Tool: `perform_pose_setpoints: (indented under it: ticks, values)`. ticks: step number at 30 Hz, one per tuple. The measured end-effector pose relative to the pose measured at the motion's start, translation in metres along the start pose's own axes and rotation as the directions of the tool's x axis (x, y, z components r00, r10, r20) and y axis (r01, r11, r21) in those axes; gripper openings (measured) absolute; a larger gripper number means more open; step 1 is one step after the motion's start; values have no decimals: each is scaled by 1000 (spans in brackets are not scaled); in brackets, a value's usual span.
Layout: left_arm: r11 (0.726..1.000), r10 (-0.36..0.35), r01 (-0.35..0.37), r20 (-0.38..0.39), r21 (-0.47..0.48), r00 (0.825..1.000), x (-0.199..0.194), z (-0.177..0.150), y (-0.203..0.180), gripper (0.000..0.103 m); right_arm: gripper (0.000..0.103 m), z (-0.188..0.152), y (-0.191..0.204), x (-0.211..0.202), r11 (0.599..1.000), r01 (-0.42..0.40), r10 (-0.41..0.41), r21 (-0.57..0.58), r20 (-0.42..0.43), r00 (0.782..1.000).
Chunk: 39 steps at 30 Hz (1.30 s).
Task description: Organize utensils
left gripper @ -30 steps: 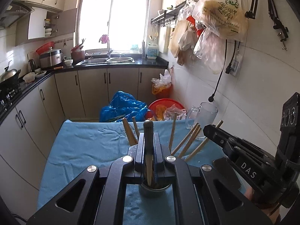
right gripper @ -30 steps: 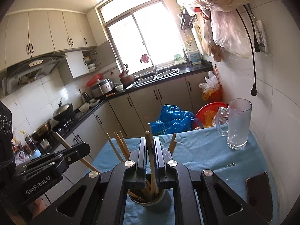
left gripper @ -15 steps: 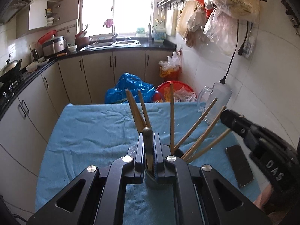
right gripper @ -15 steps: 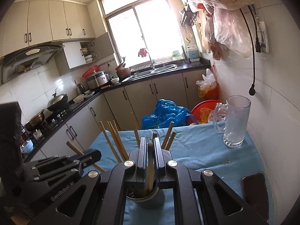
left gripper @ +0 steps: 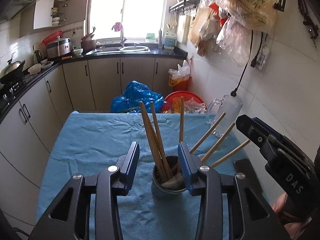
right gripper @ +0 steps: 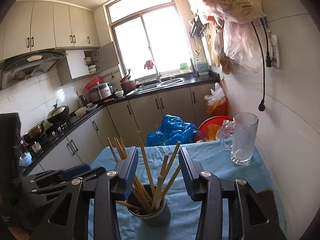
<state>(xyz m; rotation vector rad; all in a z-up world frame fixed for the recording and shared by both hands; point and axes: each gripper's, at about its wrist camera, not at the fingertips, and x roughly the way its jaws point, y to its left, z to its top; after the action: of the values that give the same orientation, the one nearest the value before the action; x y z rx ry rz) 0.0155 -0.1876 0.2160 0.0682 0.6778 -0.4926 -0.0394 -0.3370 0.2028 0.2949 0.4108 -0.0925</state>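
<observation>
Step in hand: judged from the spread jaws, both grippers are letting go of chopsticks just dropped into the holder and need to back away cleanly.
Left gripper (left gripper: 159,156): jaws wide apart, holding nothing; it sits just above and on either side of the holder (left gripper: 167,184).
Right gripper (right gripper: 158,160): jaws also wide and empty, straddling the same holder (right gripper: 149,210) from its own side.
Chopsticks (left gripper: 155,136): a bundle of wooden sticks stands in the holder, fanning outward; some lean toward the left gripper's side, others (left gripper: 218,140) slant toward the right gripper's body.
Holder: a dark round cup standing upright on the blue cloth (left gripper: 100,136) that covers the counter, in the near half of it.
Nearby things: a glass mug (right gripper: 243,138) stands at the far right corner of the cloth by the wall; a dark phone (left gripper: 247,172) lies flat near the right edge.
How to do it well: lift each gripper straight up and back with its jaws kept wide, so no finger snags a leaning stick.
Risk: the holder looks light and top-heavy with sticks splayed; a sideways brush could tip it or flick a stick out.
Clearance: the two grippers are close together over one cup, so withdrawing one at a time seems safer.
Left to do: no loose utensils show on the cloth in these views.
</observation>
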Motion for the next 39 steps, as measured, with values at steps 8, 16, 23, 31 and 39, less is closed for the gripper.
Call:
perform_pose_setpoints:
  ticks: [8,16,23,31,39]
  values:
    - [1000,25,-25,53,-6,998,-39,-6,5,56,54,7,3,-33,999,35,-36,11,44,998]
    - [989,139,-144,179,16,974,-98,-33,8,86,65,1,7,-78,996,86,-84,-20,53,995]
    - [957,273,-288,237,31,933,-139,-80,10,93,70,-40,13,-111,990,123,-126,-73,-38,991]
    - [958,279,-285,180,10,943,-157,-125,18,93,74,-88,17,-132,984,146,-157,-102,-108,982]
    - [955,295,-297,146,-10,944,-163,-158,24,93,76,-128,18,-132,987,146,-156,-70,-171,973]
